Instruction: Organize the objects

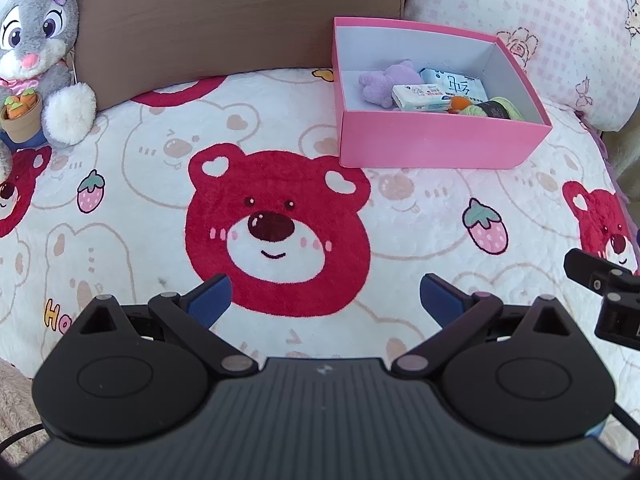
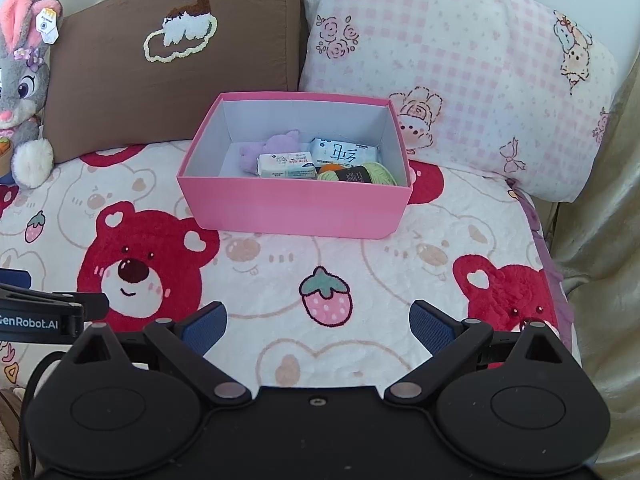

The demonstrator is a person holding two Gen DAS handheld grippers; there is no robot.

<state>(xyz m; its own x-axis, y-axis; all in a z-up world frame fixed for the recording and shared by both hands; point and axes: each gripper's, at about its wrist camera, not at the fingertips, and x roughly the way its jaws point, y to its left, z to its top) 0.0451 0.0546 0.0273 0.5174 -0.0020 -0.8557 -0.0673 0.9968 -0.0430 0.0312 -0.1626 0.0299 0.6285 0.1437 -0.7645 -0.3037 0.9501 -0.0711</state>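
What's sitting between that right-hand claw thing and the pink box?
Nothing loose: in the right wrist view, only bare bear-print blanket, with a printed strawberry, lies between the open right gripper and the pink box.

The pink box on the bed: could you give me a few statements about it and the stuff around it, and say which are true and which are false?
1. The pink box has no lid on it. True.
2. The box is empty. False: it holds a purple plush, two white packets and a green yarn ball.
3. The left gripper is holding a packet. False: its jaws are open, with nothing between them.
4. The right gripper is open over the blanket. True.
5. The grey bunny toy lies inside the box. False: it sits by the brown pillow, outside the box.
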